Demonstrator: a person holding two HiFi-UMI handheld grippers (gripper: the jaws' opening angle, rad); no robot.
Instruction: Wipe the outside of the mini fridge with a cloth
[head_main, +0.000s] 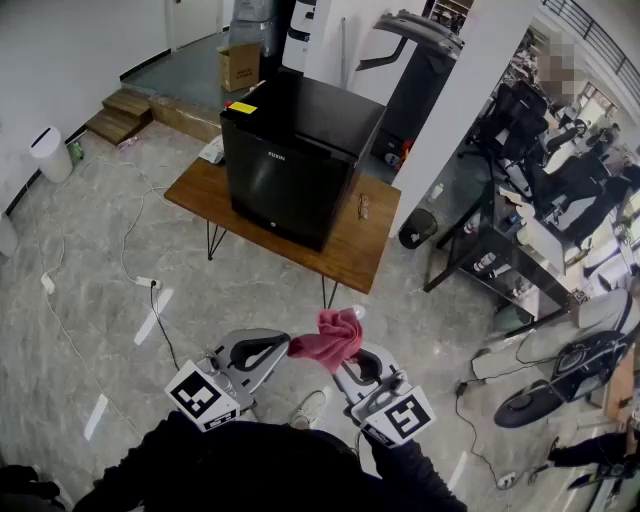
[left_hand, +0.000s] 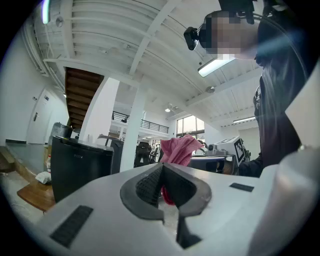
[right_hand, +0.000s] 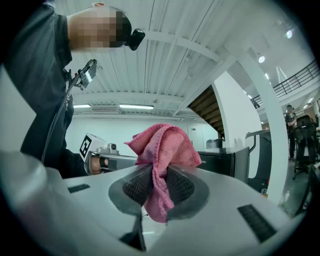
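The black mini fridge (head_main: 300, 150) stands shut on a low wooden table (head_main: 350, 250), well ahead of me across the floor. It also shows in the left gripper view as a dark fridge (left_hand: 80, 165) and beyond the jaws in the right gripper view, fridge (right_hand: 220, 162). A pink cloth (head_main: 328, 338) hangs between both grippers, close to my body. My right gripper (head_main: 338, 362) is shut on the cloth (right_hand: 162, 145), which bunches above its jaws (right_hand: 159, 172). My left gripper (head_main: 288, 349) meets the cloth's other side; its jaws (left_hand: 161, 167) are shut with cloth (left_hand: 180, 149) pinched at the tip.
A cable and power strip (head_main: 148, 283) lie on the marble floor left of the table. Wooden steps (head_main: 120, 112) and a cardboard box (head_main: 240, 65) sit at the back. A white pillar (head_main: 450, 110), a black bin (head_main: 415, 228) and desks with seated people (head_main: 560, 180) fill the right.
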